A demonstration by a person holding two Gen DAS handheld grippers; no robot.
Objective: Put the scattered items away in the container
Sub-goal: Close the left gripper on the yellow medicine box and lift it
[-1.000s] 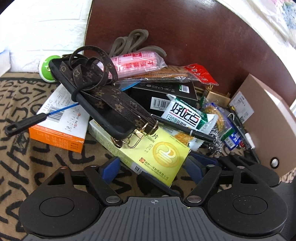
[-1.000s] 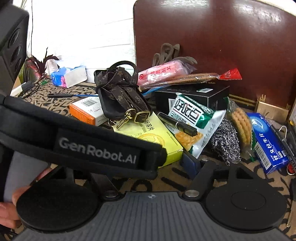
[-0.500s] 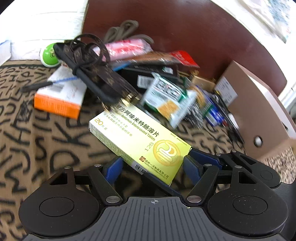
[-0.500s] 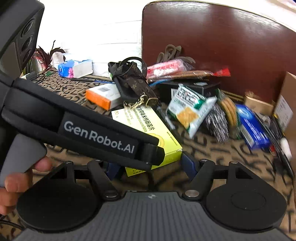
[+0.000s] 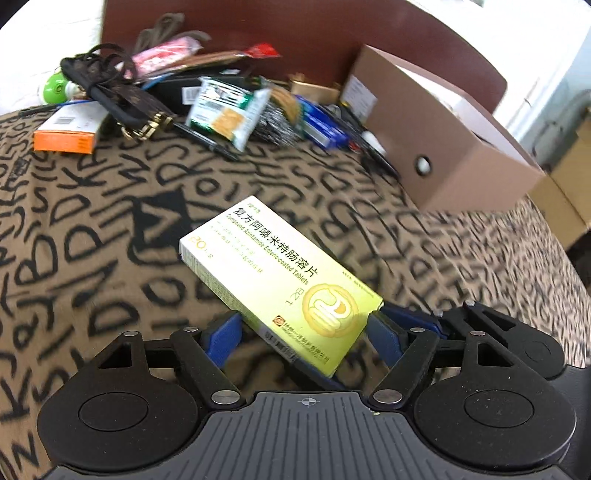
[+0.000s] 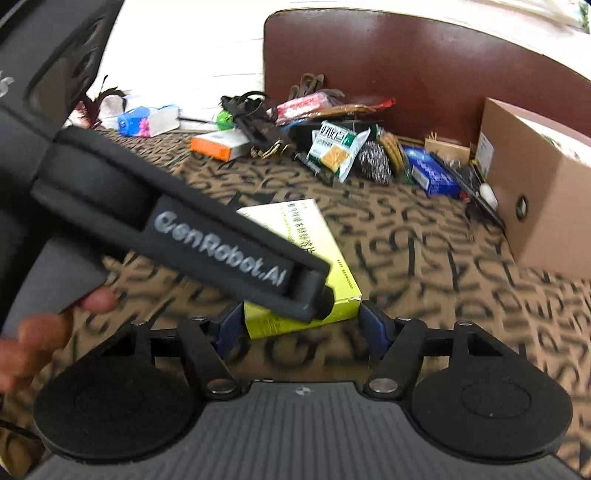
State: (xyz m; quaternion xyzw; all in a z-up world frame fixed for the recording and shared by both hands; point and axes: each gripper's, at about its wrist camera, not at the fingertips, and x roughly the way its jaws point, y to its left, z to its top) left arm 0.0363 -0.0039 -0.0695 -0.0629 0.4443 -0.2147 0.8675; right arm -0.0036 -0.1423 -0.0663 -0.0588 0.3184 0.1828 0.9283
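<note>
**A:** What has the left gripper (image 5: 304, 328) got?

**B:** It is clamped on the yellow medicine box (image 5: 280, 280). A blue pad sits at each side of the box's near end, though the jaws are easing open. The box is tilted and raised off the lettered brown cloth (image 5: 110, 221), at the lower middle of the frame.

**A:** And the right gripper (image 6: 297, 328)?

**B:** Its jaws are closing, and the same box shows in the gap between the pads. Whether they touch it I cannot tell. The left gripper's black strap crosses in front and hides most of the box's top. A hand (image 6: 44, 332) is cut off at the lower left edge.

**A:** Where is the container?

**B:** The cardboard box (image 5: 443, 147) stands at the right, well apart from the medicine box. Its top is open and pale inside, but what lies in it I cannot make out.

**A:** What about the other items?

**B:** They are heaped at the top of the frame against a dark brown panel (image 5: 295, 33). There is an orange box (image 5: 64, 129), a brown patterned strap (image 5: 110, 88), a green-and-white snack packet (image 5: 225, 110), a steel scourer (image 5: 275, 127) and a blue packet (image 5: 317, 122). The heap is blurred, and the small things by the container's foot are too smeared to name.
</note>
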